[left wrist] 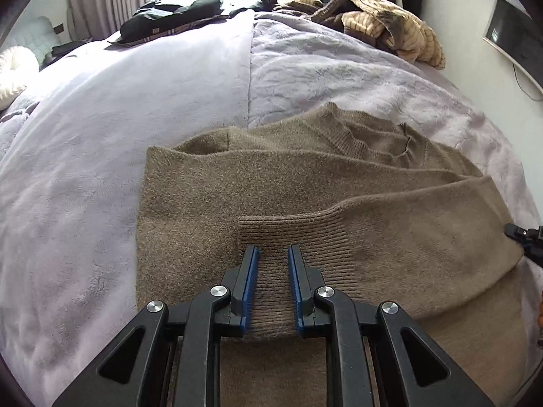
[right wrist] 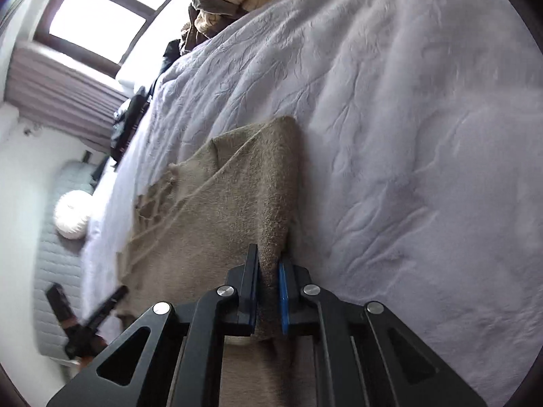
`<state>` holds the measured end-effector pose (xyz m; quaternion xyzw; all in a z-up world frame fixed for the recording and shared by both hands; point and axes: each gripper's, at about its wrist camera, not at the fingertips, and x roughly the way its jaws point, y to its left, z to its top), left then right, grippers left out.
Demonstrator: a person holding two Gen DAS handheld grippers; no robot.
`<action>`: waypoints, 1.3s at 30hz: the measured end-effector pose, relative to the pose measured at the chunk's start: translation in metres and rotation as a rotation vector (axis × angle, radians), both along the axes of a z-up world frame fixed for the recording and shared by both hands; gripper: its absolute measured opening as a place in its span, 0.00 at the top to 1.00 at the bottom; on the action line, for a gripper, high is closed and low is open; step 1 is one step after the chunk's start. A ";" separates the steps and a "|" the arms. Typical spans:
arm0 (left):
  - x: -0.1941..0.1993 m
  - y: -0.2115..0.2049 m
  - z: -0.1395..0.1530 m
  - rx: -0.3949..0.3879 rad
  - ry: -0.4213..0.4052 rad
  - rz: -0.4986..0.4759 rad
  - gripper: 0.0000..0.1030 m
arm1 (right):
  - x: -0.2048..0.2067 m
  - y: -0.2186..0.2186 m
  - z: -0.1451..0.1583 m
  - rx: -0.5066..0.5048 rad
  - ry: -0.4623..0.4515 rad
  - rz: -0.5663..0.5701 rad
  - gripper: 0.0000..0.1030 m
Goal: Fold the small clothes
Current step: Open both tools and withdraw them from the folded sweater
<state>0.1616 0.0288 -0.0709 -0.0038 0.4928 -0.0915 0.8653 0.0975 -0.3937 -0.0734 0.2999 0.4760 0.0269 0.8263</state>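
Note:
A brown knitted sweater (left wrist: 305, 183) lies on the lilac bedcover (left wrist: 135, 101), with its sleeves folded across the body. My left gripper (left wrist: 273, 254) is shut on the ribbed cuff (left wrist: 292, 234) of a folded sleeve. My right gripper (right wrist: 268, 257) is shut on the sweater's edge (right wrist: 271, 203), and its view is rolled sideways. The right gripper's tip (left wrist: 519, 234) shows at the sweater's right edge in the left wrist view. The left gripper (right wrist: 101, 308) shows blurred at the lower left of the right wrist view.
A heap of yellow and brown clothes (left wrist: 383, 17) lies at the bed's far right. Dark clothes (left wrist: 176, 17) lie at the far left by the window. A white cushion (left wrist: 13, 74) sits at the left. A wall screen (left wrist: 512, 37) is on the right.

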 end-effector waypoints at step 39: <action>-0.091 0.020 0.031 0.068 -0.065 0.093 0.00 | -0.081 0.057 0.040 -0.171 -0.010 0.078 0.46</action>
